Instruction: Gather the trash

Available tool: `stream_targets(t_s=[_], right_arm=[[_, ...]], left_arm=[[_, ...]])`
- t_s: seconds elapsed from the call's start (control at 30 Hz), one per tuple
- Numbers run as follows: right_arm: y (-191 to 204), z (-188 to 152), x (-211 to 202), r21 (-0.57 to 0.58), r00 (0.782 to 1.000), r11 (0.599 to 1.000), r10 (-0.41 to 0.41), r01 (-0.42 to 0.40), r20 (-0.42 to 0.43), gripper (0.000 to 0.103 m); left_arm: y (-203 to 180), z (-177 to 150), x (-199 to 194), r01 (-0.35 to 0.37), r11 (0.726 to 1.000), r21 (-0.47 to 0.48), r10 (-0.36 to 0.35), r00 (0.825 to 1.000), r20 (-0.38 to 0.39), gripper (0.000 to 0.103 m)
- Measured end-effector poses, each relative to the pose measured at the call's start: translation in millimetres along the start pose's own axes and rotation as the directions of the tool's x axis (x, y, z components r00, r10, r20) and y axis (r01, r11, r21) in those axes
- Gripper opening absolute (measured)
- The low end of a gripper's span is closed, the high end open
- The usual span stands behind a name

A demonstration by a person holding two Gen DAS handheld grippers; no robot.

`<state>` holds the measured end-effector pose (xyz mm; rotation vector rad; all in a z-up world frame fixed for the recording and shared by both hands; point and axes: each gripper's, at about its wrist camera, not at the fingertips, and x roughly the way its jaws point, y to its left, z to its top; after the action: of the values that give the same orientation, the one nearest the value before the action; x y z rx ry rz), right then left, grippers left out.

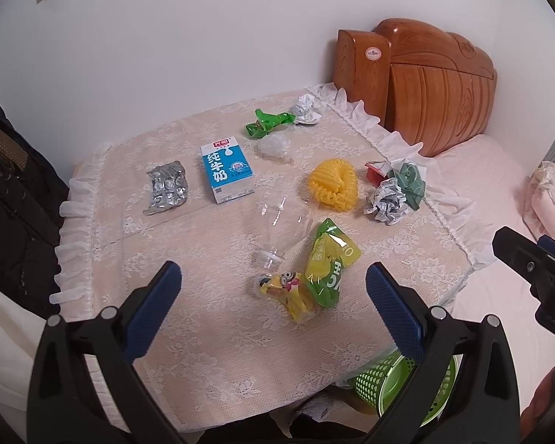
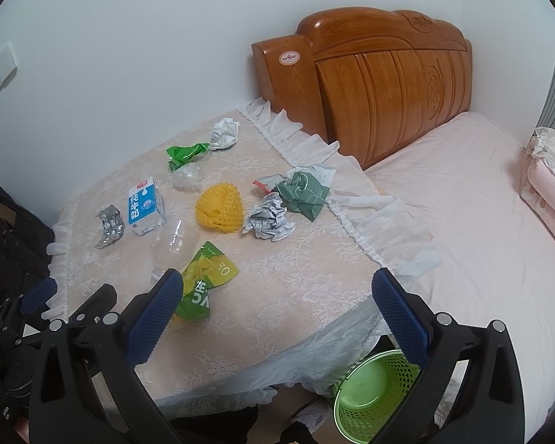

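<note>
While both hand-held grippers gape empty, the green pouch (image 1: pixel 329 262) lies at twelve o'clock of the left hand-held gripper (image 1: pixel 273 281), nearer than the right hand-held gripper (image 2: pixel 277 288).

Cream floral lace tablecloth (image 1: pixel 211 318), blue-and-white milk carton (image 1: pixel 226 168), yellow foam net (image 1: pixel 333 182), green-and-yellow snack wrapper (image 1: pixel 329 262), silver foil (image 1: pixel 167 186), lime perforated basket (image 2: pixel 370 396), black grippers' dotted blue pads (image 1: pixel 394 305), pale pink bedsheet (image 2: pixel 473 222).
</note>
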<state>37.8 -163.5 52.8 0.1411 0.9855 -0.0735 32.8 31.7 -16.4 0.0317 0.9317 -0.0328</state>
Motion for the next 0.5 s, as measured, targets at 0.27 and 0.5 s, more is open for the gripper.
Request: stream_targets(t_s=[0.27,0.5], right_arm=[[2.0,0.8,-0.1,-0.001,1.0,1.0,-0.002,0.002,0.0,0.101],[2.8,1.2,-0.4,-0.002,1.0,1.0,-0.003,0.003,0.001,0.101]], left_arm=[[-0.2,-0.7,0.5,-0.007,1.0,-0.003,0.007,1.0,-0.002,0.095],[-0.1,-0.5,0.6,-0.006,1.0,-0.002,0.006,1.0,-0.002,0.095]])
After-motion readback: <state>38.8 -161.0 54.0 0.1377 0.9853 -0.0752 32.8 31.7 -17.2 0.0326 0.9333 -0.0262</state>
